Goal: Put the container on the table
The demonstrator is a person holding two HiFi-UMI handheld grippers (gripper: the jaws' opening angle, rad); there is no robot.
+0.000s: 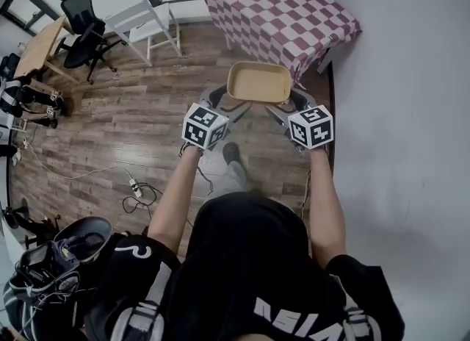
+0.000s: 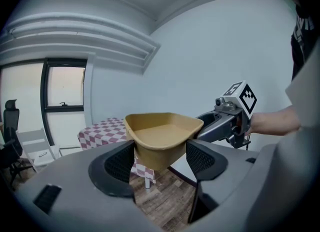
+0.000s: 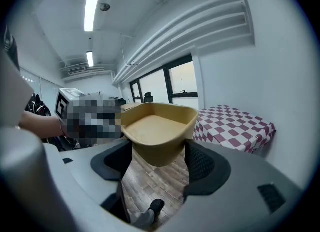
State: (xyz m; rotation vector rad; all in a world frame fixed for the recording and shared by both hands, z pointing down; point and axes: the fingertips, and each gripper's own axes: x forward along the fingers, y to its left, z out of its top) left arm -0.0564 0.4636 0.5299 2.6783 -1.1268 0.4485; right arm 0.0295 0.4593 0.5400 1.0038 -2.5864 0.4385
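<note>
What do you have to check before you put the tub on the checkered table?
1. Left gripper holding the container: ok, jaws shut on one end.
2. Right gripper holding it: ok, jaws shut on the other end.
3. Container level: ok, the rim looks flat.
4. Nothing inside to spill: ok, it is empty.
5. Room on the table: ok, only the checkered cloth shows.
6. Container over the table: not ok, it hangs over the floor, just short of the table.
</note>
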